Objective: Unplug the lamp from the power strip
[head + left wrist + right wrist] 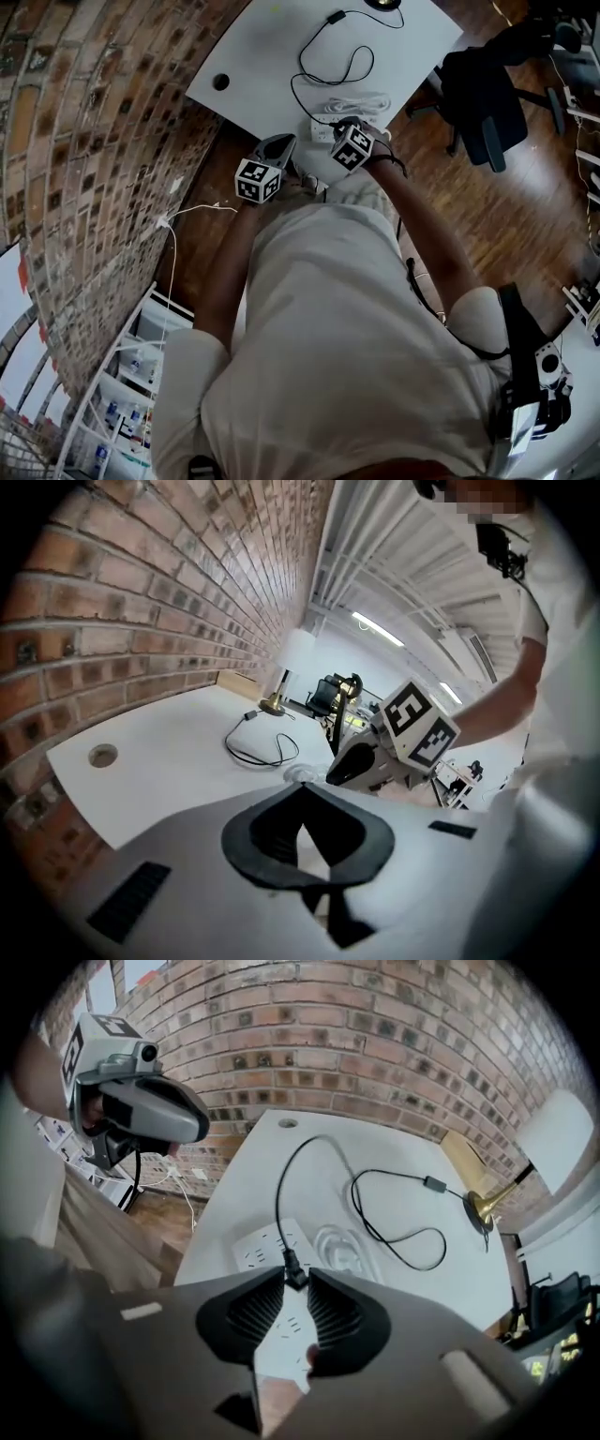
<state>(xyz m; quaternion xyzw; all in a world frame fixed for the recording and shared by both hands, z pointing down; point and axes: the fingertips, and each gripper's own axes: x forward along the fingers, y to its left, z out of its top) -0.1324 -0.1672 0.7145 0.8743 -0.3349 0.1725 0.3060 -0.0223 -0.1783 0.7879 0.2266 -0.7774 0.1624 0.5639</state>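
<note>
Right claw [296, 1281] partly open, black plug [292, 1269] between its tips.

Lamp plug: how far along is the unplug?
Done: the right tool is lined up over the power strip, jaws apart on either side of the black plug.
In hand: nothing is gripped. The pads aren't pressing on the plug, which looks seated in its socket. The left tool is shut, empty and held aside.
Left: close on the plug and pull it out.
</note>
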